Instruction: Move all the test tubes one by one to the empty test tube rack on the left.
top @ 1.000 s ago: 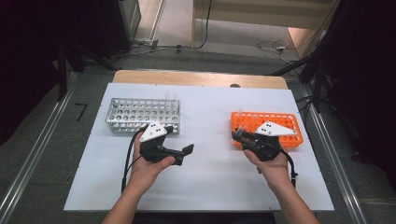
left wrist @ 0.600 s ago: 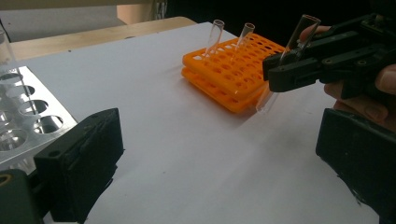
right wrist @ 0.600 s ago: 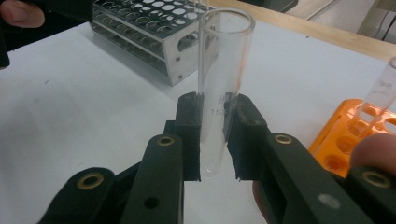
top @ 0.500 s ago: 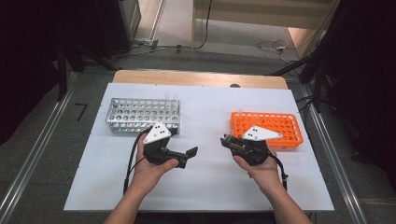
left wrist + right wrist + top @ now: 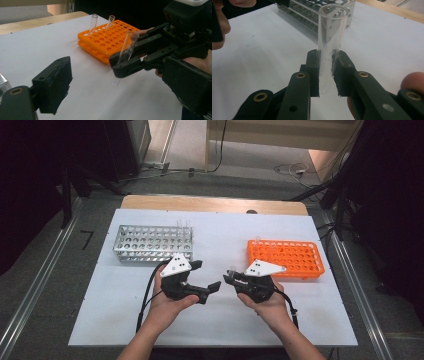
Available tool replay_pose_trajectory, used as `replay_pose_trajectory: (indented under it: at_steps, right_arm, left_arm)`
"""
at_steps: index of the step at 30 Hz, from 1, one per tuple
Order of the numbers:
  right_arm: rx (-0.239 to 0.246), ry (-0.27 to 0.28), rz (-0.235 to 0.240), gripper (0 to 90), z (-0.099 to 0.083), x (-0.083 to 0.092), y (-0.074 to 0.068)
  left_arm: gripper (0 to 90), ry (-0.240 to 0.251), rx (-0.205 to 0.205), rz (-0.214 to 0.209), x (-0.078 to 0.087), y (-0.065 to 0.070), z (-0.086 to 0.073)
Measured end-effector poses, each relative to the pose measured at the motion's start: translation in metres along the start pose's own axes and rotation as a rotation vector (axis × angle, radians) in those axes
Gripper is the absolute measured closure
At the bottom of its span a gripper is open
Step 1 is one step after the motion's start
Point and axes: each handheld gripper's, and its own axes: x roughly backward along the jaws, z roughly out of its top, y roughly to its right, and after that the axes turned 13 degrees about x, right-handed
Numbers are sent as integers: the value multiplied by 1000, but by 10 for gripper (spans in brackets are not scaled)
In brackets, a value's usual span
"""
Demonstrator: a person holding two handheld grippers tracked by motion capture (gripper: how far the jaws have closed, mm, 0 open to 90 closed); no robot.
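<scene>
My right gripper (image 5: 231, 279) is shut on a clear glass test tube (image 5: 232, 269), which it holds upright above the white table near the middle. In the right gripper view the black pads (image 5: 313, 67) press on the tube (image 5: 332, 35) from both sides. My left gripper (image 5: 205, 276) faces it from the left. Its jaws stand open and have just been closing a little, with nothing between them. The left gripper view shows the right gripper (image 5: 120, 67) and its tube (image 5: 127, 48) just ahead.
An orange tube rack (image 5: 287, 257) lies at the right with two tubes (image 5: 93, 22) standing in its far corner. At the left stands a metal rack (image 5: 150, 242) with clear tubes at its right end. The white board (image 5: 215, 325) spans the table.
My right gripper has carried the tube leftward from the orange rack toward the table's middle and the left gripper. The left hand has barely shifted.
</scene>
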Motion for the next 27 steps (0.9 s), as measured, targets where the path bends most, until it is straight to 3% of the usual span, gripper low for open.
replay_pose_trajectory:
  at_steps: [13, 19, 23, 27]
  right_arm:
    - [46, -9, 56, 738, 6, -13, -22]
    - [55, -1, 73, 738, 10, -13, -27]
    - [55, 5, 83, 738, 11, -12, -28]
    - [58, -1, 94, 738, 12, -13, -30]
  left_arm:
    - [401, -28, -27, 27, -11, 11, -4]
    - [585, -26, -54, 6, -10, 13, -6]
    - [654, -25, -57, -4, -11, 14, -7]
    - [666, -17, -57, -5, -11, 15, -6]
